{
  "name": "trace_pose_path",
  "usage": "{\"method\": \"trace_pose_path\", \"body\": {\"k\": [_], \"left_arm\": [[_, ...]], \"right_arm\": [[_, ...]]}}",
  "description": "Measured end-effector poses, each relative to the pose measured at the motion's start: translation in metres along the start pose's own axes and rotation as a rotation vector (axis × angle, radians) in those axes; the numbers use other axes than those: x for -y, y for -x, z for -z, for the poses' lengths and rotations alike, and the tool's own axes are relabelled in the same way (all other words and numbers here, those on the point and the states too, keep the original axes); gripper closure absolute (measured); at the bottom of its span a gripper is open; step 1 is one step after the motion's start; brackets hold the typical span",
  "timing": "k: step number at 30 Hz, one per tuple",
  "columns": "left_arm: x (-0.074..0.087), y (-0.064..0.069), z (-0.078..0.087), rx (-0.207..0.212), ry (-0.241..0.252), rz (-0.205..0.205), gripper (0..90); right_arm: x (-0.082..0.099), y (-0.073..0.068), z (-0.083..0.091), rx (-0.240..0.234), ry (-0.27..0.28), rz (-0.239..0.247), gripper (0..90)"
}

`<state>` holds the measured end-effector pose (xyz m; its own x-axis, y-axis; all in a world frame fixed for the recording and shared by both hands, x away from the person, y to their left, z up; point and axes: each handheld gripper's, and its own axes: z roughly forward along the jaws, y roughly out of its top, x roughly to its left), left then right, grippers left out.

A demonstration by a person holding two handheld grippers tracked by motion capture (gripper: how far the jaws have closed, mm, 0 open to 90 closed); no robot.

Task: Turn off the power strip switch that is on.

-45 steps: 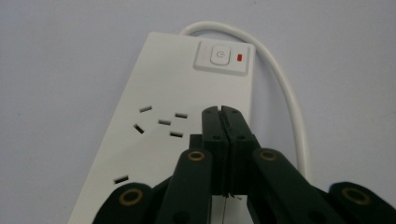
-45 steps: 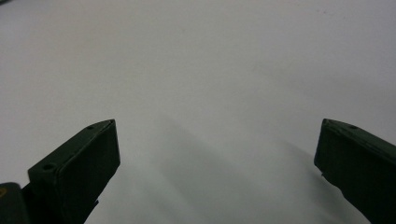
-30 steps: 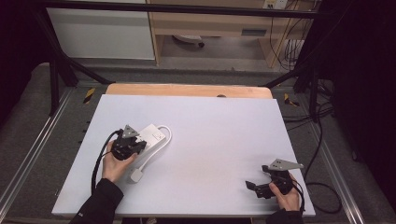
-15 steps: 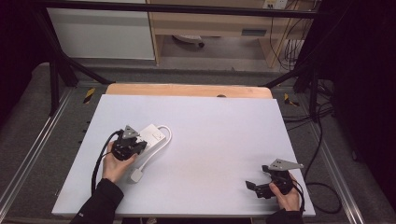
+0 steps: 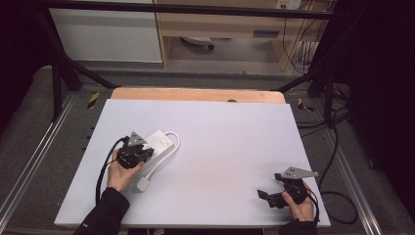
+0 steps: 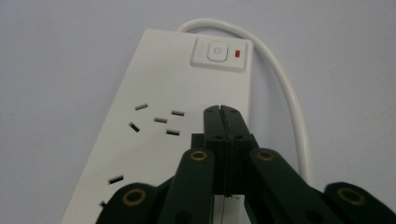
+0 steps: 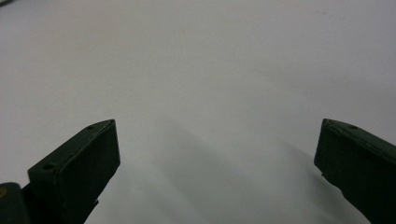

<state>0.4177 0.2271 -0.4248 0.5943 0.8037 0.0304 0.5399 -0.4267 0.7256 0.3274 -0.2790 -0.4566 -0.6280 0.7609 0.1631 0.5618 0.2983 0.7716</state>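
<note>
From the high view I have the left tool (image 5: pixel 141 149) over the near half of a white power strip (image 5: pixel 155 147), which lies on the matte pale tabletop (image 5: pixel 220 147) at about 9 o'clock from its centre. In the left gripper view that tool's (image 6: pixel 221 110) two black jaws are pressed flat together with nothing between them, tips poised above the strip's (image 6: pixel 187 93) smooth plastic face just past a cluster of socket slots. At 12 o'clock from the tips I see a square switch (image 6: pixel 217 50) in a raised rectangular surround, with a small red light (image 6: pixel 238 54) beside it. A round white cord (image 6: pixel 285 88) curves out of the strip's far end and bends back along its side. A blocky white plug (image 5: pixel 142 184) rests by my left hand (image 5: pixel 122 171). The right tool (image 5: pixel 266 196) sits at 5 o'clock near the tabletop's corner; its (image 7: pixel 215 135) jaws stand wide apart over bare surface.
</note>
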Motion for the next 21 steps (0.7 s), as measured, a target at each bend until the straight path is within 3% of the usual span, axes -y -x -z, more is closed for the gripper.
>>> {"method": "trace_pose_path", "body": {"k": [3, 21], "left_arm": [[0.0002, 0.0002, -0.0006, -0.003, -0.018, -0.003, 90.0], [0.0022, -0.0001, -0.0003, -0.002, 0.001, -0.018, 90.0]], "right_arm": [[0.0000, -0.0001, 0.0000, 0.000, -0.001, -0.002, 0.7], [-0.0001, -0.0001, 0.0002, -0.001, -0.001, -0.006, 0.7]]}}
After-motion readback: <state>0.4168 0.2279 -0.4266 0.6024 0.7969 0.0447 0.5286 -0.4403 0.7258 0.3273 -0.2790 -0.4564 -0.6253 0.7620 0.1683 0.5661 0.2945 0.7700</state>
